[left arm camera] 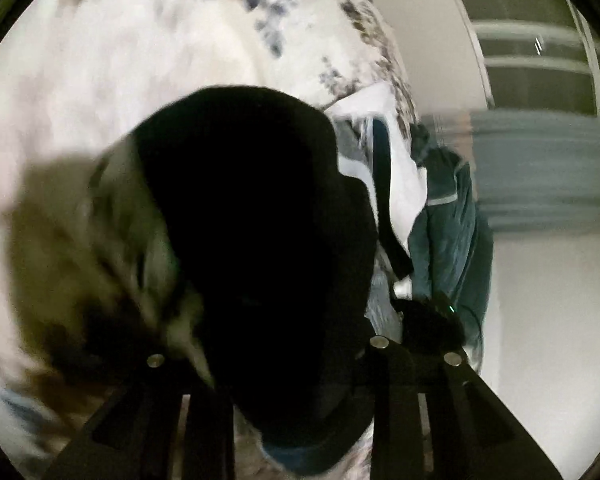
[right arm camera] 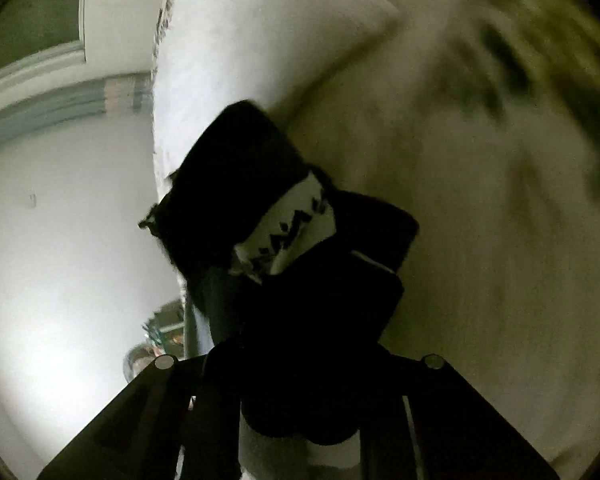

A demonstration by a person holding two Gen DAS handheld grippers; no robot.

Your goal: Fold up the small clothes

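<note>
A dark, soft black fabric garment (left arm camera: 256,240) fills the near view, bunched between the fingers of the left tool (left arm camera: 292,412) and clenched in the right tool (right arm camera: 300,408) over the pale patterned bedspread (left arm camera: 120,60), so the fold seems underway, needing both edges carried together.

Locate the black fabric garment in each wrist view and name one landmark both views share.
Left wrist: the black fabric garment fills the centre, running down between the gripper's fingers.
Right wrist: it sits centre, with a white printed label.
Shared landmark: the pale patterned bedspread.
</note>
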